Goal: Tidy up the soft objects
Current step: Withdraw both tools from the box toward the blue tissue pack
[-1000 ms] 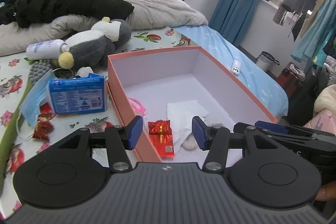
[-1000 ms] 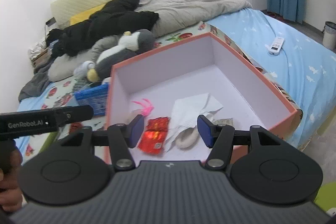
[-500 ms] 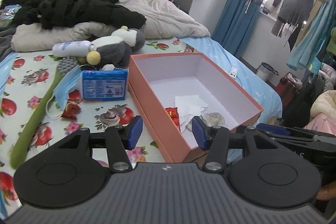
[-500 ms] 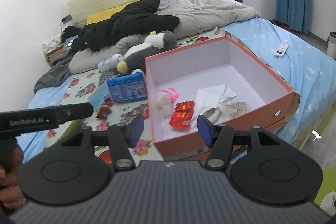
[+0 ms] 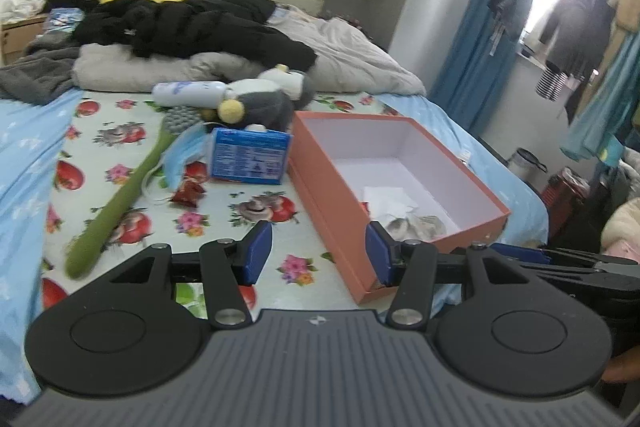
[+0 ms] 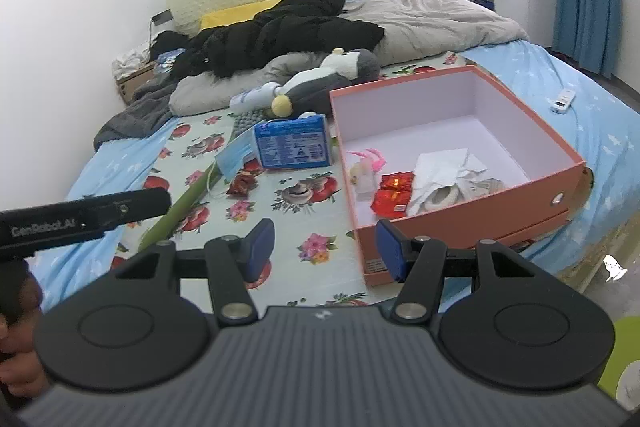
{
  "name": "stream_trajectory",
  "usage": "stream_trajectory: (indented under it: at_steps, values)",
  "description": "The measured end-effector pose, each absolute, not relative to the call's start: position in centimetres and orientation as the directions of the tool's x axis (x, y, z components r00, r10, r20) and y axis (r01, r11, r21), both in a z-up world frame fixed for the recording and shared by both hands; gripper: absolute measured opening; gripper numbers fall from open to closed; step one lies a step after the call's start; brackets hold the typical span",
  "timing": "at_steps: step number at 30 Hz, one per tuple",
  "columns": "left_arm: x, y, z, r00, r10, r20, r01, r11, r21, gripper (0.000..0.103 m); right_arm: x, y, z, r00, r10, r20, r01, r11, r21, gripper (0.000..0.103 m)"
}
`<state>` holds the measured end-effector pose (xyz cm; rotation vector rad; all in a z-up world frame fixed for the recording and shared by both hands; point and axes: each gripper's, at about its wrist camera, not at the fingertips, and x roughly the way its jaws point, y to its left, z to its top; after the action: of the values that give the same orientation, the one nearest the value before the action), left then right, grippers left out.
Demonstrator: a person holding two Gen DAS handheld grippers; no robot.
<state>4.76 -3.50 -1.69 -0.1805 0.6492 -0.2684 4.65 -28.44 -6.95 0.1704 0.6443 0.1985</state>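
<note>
An orange box (image 5: 332,187) (image 6: 472,215) with a white inside sits on the bed at the near right. In it lie a white cloth (image 6: 440,167), a grey-white sock (image 6: 476,187), red packets (image 6: 394,191) and a pink item (image 6: 366,163). A penguin plush (image 5: 260,99) (image 6: 324,79), a blue face mask (image 5: 184,155) (image 6: 234,159), a blue tissue pack (image 5: 250,157) (image 6: 294,143) and a red wrapper (image 5: 188,193) (image 6: 242,183) lie on the floral sheet left of the box. My left gripper (image 5: 318,253) and right gripper (image 6: 324,249) are open and empty, held back from the bed's near edge.
A long green brush (image 5: 120,203) and a white bottle (image 5: 188,93) lie left of the plush. Black jacket (image 5: 192,23) and grey duvet (image 6: 432,15) fill the bed's head. A remote (image 6: 562,101) lies on the blue sheet, right. A bin (image 5: 526,163) stands beside the bed.
Both grippers have pulled back and up from above the box, so the whole bed now shows. Both stay open and empty.
</note>
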Motion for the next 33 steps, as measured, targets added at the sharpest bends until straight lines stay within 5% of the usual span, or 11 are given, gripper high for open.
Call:
stream_trajectory:
  at_steps: [15,33]
  values:
    - [3.4,2.7,-3.7,0.813,-0.141,-0.565,-0.019,0.963,-0.268,0.058,6.7,-23.9,-8.1,0.743,0.326,-0.584,-0.241,0.945,0.222,0.059]
    - [9.5,6.6,-10.0,0.764,-0.117,-0.635,-0.098,0.951,-0.292,0.058,11.2,-20.3,-10.7,0.679,0.352,-0.644,-0.290,0.935,0.205,0.059]
